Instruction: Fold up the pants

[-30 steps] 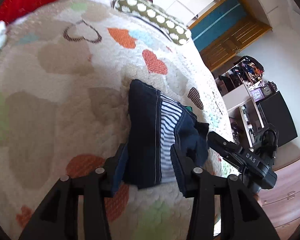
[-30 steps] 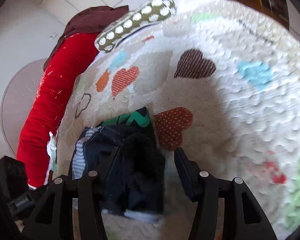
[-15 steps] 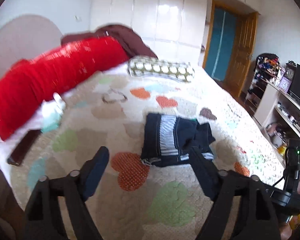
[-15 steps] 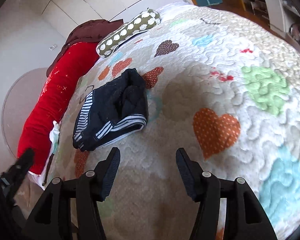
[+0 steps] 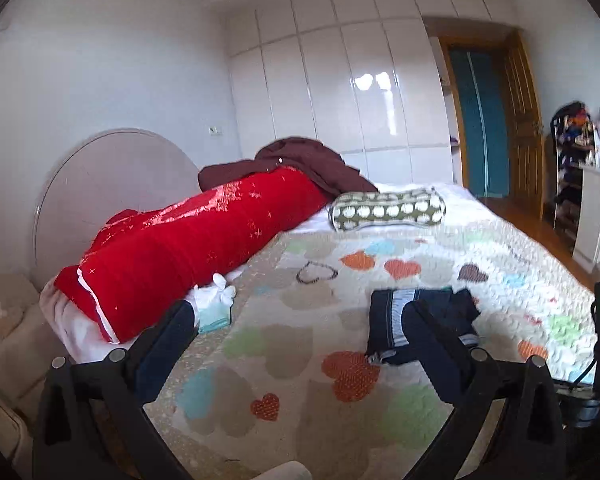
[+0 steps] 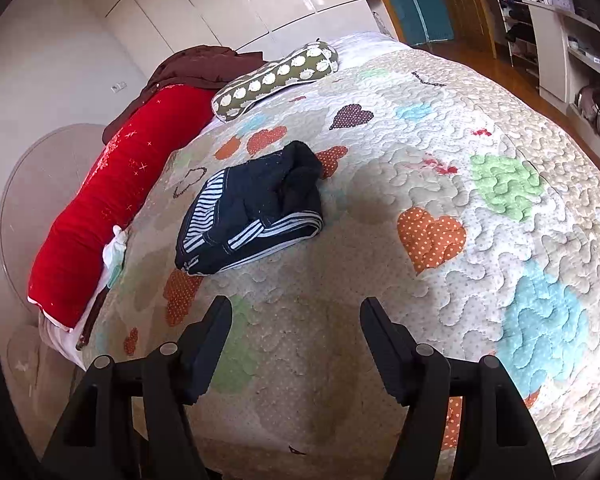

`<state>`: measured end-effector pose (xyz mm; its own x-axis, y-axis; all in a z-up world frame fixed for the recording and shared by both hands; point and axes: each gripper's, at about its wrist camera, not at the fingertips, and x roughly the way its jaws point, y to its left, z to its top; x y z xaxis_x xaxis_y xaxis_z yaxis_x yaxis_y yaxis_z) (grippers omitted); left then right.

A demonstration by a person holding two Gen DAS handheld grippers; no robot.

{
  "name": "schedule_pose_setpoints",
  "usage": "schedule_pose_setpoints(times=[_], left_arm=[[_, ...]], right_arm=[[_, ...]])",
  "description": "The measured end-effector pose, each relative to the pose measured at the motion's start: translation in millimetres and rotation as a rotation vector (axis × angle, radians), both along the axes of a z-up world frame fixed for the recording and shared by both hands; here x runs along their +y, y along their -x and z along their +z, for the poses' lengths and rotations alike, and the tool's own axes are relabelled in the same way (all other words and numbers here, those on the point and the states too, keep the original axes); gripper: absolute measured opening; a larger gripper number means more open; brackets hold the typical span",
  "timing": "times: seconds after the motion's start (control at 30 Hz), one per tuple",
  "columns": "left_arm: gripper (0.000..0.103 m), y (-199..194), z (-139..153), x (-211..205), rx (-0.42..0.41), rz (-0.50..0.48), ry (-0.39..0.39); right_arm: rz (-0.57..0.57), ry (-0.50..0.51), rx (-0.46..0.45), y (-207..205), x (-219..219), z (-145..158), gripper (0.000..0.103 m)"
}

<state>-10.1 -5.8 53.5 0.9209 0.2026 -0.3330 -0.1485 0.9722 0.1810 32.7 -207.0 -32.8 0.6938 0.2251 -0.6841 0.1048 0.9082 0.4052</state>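
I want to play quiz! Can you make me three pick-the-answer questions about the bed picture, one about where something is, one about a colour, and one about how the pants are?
1. Where do the pants lie?
A. on the quilt
B. on the floor
C. in a gripper

2. What colour is the long bolster?
A. green
B. red
C. blue

3. How are the pants?
A. spread flat
B. hanging
C. folded in a bundle

Answers:
1 A: they rest on the heart quilt, beyond both grippers.
2 B: it is shiny red, by the headboard.
3 C: the layers are stacked, striped edges showing.
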Motion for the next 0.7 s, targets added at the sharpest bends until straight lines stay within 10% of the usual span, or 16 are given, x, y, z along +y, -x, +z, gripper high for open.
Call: schedule_pose_setpoints(times=[0.23, 0.7], left_arm=[[0.103, -19, -28, -9, 0.203, -0.087, 0.049], [0.103, -20, -31, -1, 0.244, -0.108, 0.129]], right_arm=[[-0.002, 0.005, 0.040, 1, 0, -13, 0.071], [-0.017, 0.040, 0.061, 1, 3, -16, 0.071]])
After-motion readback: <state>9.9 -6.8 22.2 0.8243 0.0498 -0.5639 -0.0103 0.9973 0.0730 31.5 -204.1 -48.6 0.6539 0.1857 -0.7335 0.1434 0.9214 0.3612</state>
